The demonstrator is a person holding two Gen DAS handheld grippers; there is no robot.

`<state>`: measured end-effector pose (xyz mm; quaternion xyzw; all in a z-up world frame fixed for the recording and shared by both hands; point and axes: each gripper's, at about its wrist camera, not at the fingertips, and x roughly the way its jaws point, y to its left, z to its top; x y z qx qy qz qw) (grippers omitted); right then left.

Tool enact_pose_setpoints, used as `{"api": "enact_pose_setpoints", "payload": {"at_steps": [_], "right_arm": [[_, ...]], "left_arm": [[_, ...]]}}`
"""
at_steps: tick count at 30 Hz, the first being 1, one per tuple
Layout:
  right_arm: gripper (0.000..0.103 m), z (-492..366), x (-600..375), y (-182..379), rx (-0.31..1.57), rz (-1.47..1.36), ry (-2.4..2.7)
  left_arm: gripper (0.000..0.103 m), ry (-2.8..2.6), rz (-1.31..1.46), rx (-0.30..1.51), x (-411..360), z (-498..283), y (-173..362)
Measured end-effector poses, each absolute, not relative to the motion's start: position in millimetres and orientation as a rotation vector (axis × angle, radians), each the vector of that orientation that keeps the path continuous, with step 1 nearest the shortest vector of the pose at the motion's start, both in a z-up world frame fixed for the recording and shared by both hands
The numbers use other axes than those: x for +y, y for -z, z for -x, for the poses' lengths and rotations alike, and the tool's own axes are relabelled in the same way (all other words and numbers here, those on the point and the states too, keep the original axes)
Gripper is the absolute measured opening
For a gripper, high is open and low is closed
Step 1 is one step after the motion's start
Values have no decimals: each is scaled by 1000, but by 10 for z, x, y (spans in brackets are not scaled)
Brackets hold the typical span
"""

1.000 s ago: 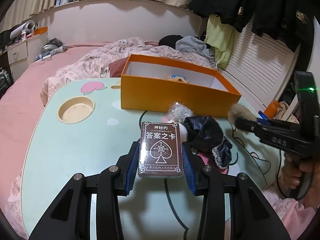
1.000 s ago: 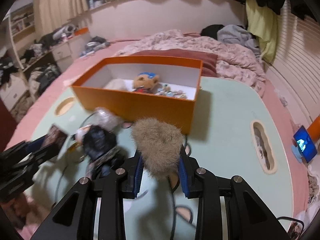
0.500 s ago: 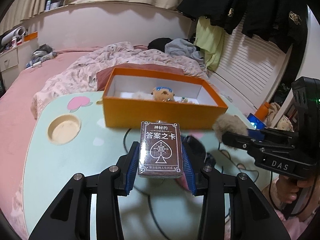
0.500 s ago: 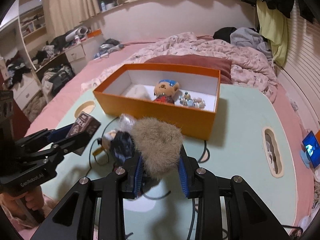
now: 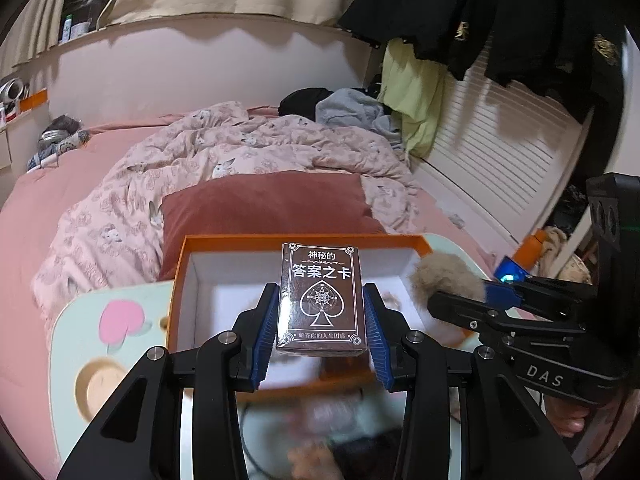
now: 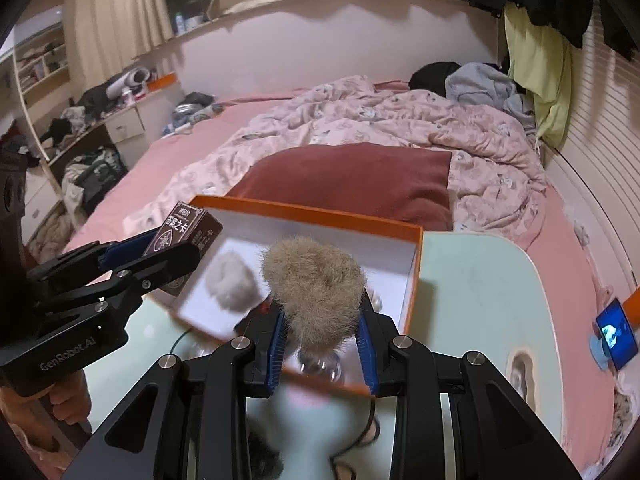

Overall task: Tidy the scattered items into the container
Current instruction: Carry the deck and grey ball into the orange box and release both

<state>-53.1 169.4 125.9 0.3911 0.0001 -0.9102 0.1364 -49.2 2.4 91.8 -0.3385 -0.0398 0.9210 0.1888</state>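
Observation:
My left gripper (image 5: 322, 322) is shut on a dark brown card deck box (image 5: 322, 300) with white Chinese lettering and holds it above the open orange box (image 5: 180, 280). My right gripper (image 6: 322, 340) is shut on a beige fur ball (image 6: 314, 284) and holds it above the same orange box (image 6: 416, 272). In the right wrist view the left gripper (image 6: 160, 252) with the card deck box (image 6: 184, 232) hangs over the box's left end. In the left wrist view the fur ball (image 5: 448, 276) is at the box's right end. A grey fluffy item (image 6: 232, 284) lies inside the box.
The orange box stands on a pale green table (image 6: 480, 292) with cup recesses (image 5: 96, 384). Blurred dark items and a cable (image 5: 352, 432) lie on the table below the grippers. A phone on a stand (image 6: 614, 332) is at the right. A bed with a pink quilt (image 5: 240, 152) lies behind.
Both grippers have risen and moved forward, from in front of the orange box to above its opening. Each keeps its hold on its item.

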Motion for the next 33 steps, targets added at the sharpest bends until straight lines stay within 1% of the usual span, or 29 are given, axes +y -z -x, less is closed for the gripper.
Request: {"api": "enact_pose_setpoints", "payload": {"at_steps": [6,9,10,11,12,13,14,16,19,26,33], "right_arm": [[31,781,1665,-1116,14,-1153,2648],[33,882,1664,-1044,16,-1167,2651],[40,905,1671,-1026,11,-1168,2659],[45,921,1681,-1008,3,-1166,2673],[55,924,1687,-1001,-1,-1158,2683],[59,921,1693,-999,-2,-1147,2689],[60,911,1691,-1001,2,-1132,2698],[67,903,1687,-1001,31,-1132,2721],[72,886,1676,-998,44,-1133,2705],[73,690,1679,-1104,37,-1105,2711],[73,301,1699,-1184,-3,-1090,2699]], "left_arm": [[42,-2581,1008,-148,20,766,-735],[43,-2596,1036,-140,54,845,-680],[51,-2611,1049,-124,71,864,-665],[66,-2630,1059,-110,76,871,-650],[72,-2652,1057,-107,70,869,-638],[76,-2662,1045,-117,58,863,-632],[76,-2661,1035,-135,37,857,-621],[76,-2651,1053,-158,-1,873,-594],[76,-2649,1083,-189,-60,885,-563],[76,-2658,1046,-175,-87,672,-672],[76,-2681,1026,-197,-166,293,-782]]}}
